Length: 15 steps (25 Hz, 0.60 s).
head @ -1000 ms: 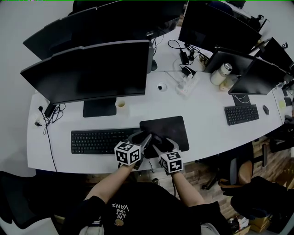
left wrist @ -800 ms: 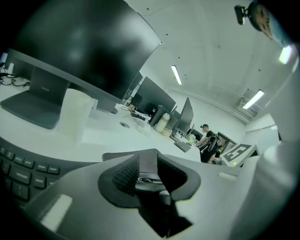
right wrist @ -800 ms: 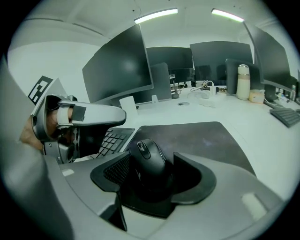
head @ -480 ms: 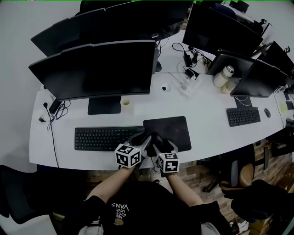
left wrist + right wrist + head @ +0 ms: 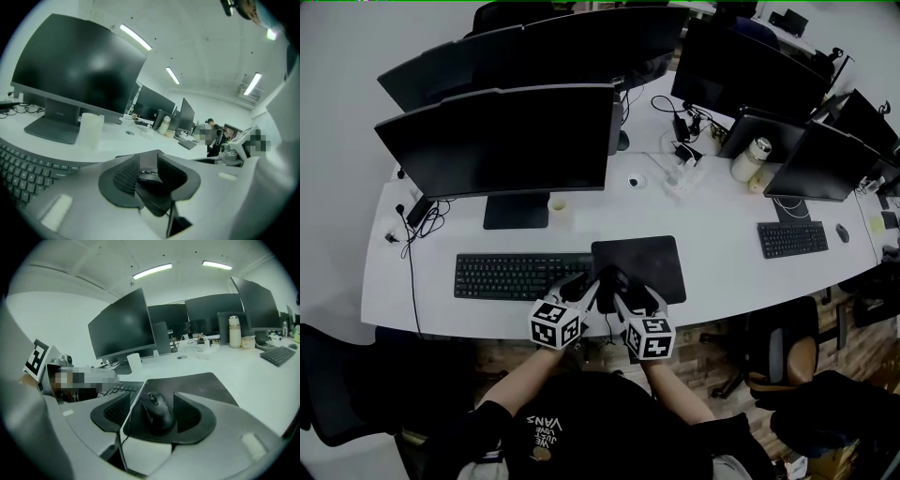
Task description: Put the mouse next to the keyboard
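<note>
Curving white desk (image 5: 722,253) bearing keyboard (image 5: 520,276), monitors (image 5: 506,141)

In the left gripper view, the dark fingers (image 5: 124,178) are hiding all but a sliver of the mouse (image 5: 149,174) at lower centre, and the keyboard (image 5: 23,168) is running off the left edge. In the head view, the left gripper (image 5: 586,287) and the right gripper (image 5: 636,292) are covering most of that mouse at lower centre.

left tongs (image 5: 586,285) stood parted, aimed 1 o'clock | right tongs (image 5: 630,291) stood wide apart, aimed 11 o'clock
</note>
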{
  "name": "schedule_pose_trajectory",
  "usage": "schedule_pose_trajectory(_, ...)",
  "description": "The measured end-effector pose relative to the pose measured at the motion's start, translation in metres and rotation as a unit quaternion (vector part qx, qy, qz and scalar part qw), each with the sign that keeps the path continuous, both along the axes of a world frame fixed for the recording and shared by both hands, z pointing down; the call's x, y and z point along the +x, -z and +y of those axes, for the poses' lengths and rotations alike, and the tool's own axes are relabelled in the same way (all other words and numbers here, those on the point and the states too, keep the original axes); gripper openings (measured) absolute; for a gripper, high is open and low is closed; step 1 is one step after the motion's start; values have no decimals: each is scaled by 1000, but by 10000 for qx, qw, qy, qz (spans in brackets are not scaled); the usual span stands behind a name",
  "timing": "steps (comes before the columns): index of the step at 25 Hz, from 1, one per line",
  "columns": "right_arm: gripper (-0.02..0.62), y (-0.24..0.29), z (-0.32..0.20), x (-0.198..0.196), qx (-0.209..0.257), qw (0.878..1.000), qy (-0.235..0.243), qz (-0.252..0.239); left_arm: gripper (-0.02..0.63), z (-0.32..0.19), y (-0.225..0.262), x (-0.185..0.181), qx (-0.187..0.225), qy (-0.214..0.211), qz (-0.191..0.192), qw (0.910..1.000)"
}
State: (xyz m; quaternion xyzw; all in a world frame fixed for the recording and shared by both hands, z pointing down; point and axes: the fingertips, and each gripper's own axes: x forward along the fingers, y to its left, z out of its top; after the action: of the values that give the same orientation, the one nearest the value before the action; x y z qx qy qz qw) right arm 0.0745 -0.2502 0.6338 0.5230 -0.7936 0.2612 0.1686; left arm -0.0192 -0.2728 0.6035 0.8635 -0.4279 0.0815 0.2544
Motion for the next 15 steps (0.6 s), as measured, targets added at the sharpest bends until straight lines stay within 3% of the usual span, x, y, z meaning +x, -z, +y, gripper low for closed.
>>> schedule_pose_trajectory(15, 6, 73, 59, 21, 1001, 9935, 334, -420, 66, 69, 49, 8, 706, 371, -213, 9966)
